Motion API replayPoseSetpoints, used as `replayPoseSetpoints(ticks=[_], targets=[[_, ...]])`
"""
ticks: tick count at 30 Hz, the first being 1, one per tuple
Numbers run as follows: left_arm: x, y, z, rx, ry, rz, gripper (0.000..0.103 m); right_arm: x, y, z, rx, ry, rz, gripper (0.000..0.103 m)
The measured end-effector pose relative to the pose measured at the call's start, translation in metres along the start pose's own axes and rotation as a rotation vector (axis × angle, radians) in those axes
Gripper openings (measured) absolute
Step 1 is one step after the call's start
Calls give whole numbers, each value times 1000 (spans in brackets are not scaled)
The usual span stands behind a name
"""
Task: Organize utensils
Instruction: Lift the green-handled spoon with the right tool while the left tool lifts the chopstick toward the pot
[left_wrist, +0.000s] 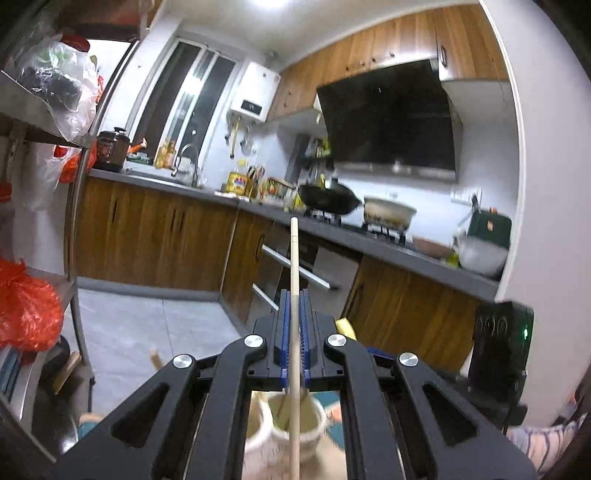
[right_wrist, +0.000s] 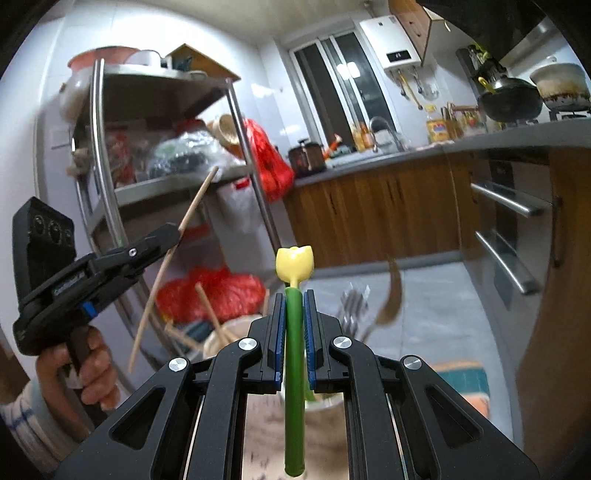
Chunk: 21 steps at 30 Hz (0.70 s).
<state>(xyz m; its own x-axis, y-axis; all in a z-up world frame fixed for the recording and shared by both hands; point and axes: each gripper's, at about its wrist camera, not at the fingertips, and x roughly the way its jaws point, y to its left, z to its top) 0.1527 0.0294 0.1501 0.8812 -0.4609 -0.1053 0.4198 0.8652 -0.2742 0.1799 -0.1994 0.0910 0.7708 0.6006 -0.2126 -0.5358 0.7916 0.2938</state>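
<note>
Aloft, chopstick above cups

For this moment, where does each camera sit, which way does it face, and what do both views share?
Left wrist: on the left gripper, facing the stove counter; its own black arms and blue pads shut on a wooden chopstick.
Right wrist: on the right gripper, facing the steel shelf and window; its pads shut on a green stick with a yellow tulip end; the person's left hand shows.
Shared: black wok, water heater, chopstick.
</note>
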Motion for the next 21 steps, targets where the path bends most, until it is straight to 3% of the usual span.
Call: replayPoseSetpoints(ticks=[6,12,21], targets=[[25,12,1,-6,-66,23,5,31,-7,5,37,-37,33,11],[47,10,-11,79,-90,91,5,52,-13,-1,60,-36,38,11],[42,11,-14,152,-176,148,5,71,-13,-12,67,-18,43,11]])
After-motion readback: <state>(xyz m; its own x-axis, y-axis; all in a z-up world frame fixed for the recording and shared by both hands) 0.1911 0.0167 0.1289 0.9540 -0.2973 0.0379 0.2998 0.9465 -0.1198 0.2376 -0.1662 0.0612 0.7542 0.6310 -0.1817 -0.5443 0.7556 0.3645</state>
